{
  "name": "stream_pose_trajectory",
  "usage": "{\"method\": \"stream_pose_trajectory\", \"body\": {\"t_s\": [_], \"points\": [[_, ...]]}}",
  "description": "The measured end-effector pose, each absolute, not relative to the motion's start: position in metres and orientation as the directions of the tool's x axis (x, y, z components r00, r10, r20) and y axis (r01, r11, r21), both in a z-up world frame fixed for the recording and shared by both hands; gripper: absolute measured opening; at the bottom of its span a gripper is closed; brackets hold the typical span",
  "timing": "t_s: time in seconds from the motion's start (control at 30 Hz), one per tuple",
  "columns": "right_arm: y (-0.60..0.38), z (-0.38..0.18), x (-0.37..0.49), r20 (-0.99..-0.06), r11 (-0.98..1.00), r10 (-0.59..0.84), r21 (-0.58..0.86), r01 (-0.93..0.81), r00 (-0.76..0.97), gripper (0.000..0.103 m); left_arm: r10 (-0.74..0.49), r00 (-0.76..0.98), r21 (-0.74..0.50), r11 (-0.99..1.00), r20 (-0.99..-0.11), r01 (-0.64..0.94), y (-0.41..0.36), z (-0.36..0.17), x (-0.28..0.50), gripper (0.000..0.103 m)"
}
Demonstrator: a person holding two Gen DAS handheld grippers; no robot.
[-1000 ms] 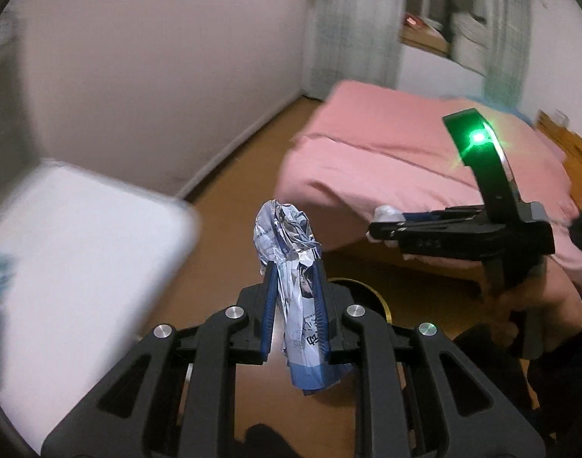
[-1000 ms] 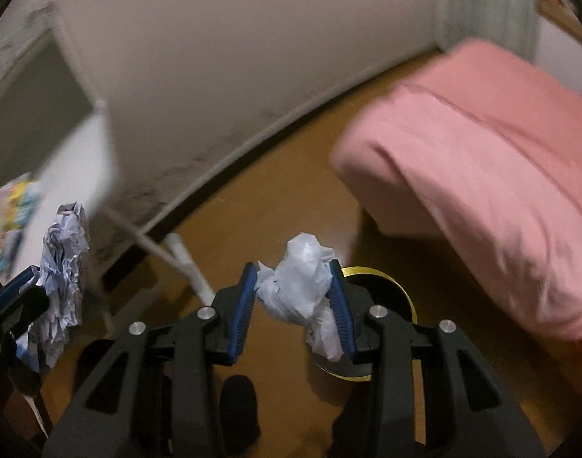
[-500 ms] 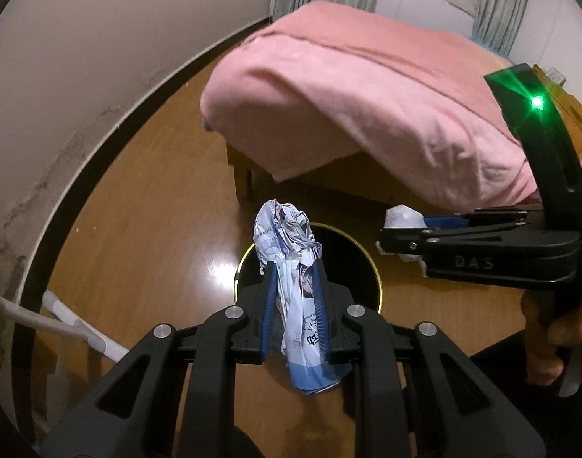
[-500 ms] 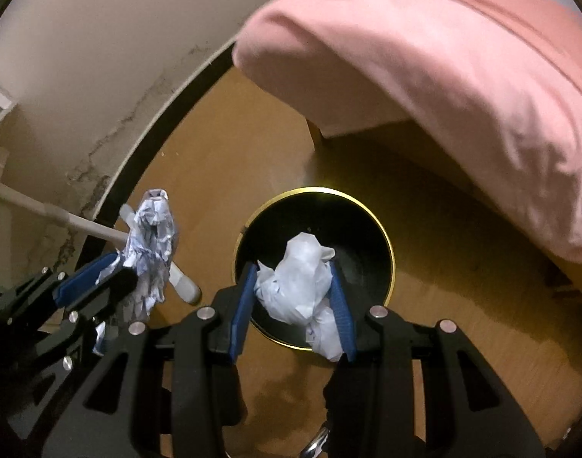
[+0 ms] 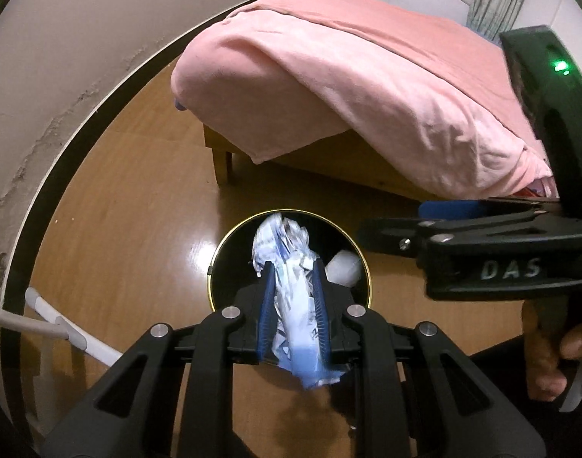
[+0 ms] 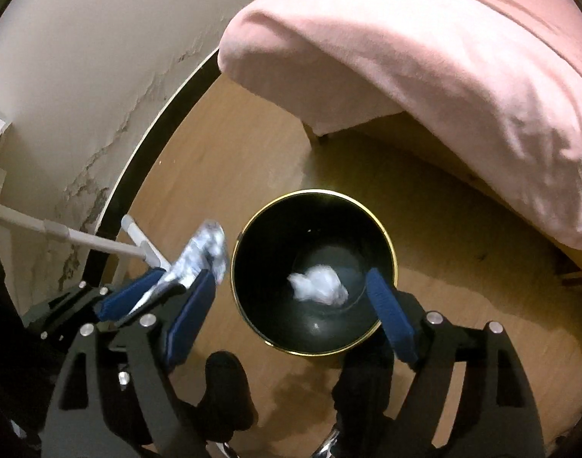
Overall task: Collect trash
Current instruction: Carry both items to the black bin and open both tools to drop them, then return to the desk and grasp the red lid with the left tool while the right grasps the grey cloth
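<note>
Bin [image 6: 390, 252], black with a gold rim, standing on wooden floor [image 6: 463, 267] beside a bed draped in a pink blanket [image 6: 424, 57]. Right gripper [image 6: 287, 313] poised above the bin mouth, jaws opening and spread wide, nothing between them; white crumpled tissue [image 6: 317, 284] inside the bin. Left gripper [image 5: 291, 305] clamped on a crumpled blue-and-white wrapper [image 5: 291, 267], held over the bin's rim. White tube frame [image 6: 100, 244] near the wall.
</note>
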State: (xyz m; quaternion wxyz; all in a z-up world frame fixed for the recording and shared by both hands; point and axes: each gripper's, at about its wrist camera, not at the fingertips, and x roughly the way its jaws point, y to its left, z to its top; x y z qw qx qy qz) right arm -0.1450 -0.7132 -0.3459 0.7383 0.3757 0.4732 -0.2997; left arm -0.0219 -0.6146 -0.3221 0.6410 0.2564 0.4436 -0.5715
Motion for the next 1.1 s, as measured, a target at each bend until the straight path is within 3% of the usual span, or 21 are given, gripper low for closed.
{"method": "stream_pose_trajectory", "body": {"t_s": [0.1,0.17,0.2,0.33,0.5,0.6,0.87,1.1], "points": [[-0.716,-0.346,-0.15,-0.923,0.52,-0.084,0.281,0.807,0.376,0.079,-0.489,-0.061,-0.188,0.215,-0.87,0.958,-0.617,-0.327,-0.023,0.026],[-0.718,-0.345,-0.153,-0.921,0.511,-0.091,0.283,0.812,0.378,0.079,-0.491,-0.056,-0.188,0.224,-0.869,0.956,-0.618,-0.327,-0.024,0.055],[-0.718,-0.344,-0.155,-0.92,0.508,-0.094,0.284,0.813,0.38,0.079,-0.496,-0.049,-0.185,0.229,-0.867,0.956,-0.618,-0.327,-0.024,0.064],[-0.719,-0.343,-0.162,-0.919,0.497,-0.098,0.288,0.818,0.383,0.079,-0.509,-0.033,-0.172,0.229,-0.86,0.958,-0.619,-0.325,-0.028,0.068],[-0.719,-0.341,-0.165,-0.919,0.498,-0.1,0.286,0.819,0.382,0.08,-0.508,-0.018,-0.162,0.242,-0.861,0.957,-0.618,-0.324,-0.03,0.086],[-0.716,-0.337,-0.162,-0.916,0.507,-0.112,0.281,0.815,0.385,0.083,-0.518,0.012,-0.137,0.25,-0.855,0.959,-0.611,-0.315,-0.03,0.091],[-0.686,-0.305,-0.131,-0.894,0.587,-0.11,0.295,0.754,0.435,0.086,-0.519,0.102,-0.084,0.323,-0.849,0.943,-0.554,-0.277,-0.008,0.092],[-0.63,-0.215,-0.074,-0.831,0.739,-0.147,0.267,0.618,0.536,0.086,-0.538,0.289,-0.011,0.485,-0.792,0.874,-0.446,-0.174,0.03,0.092]]}}
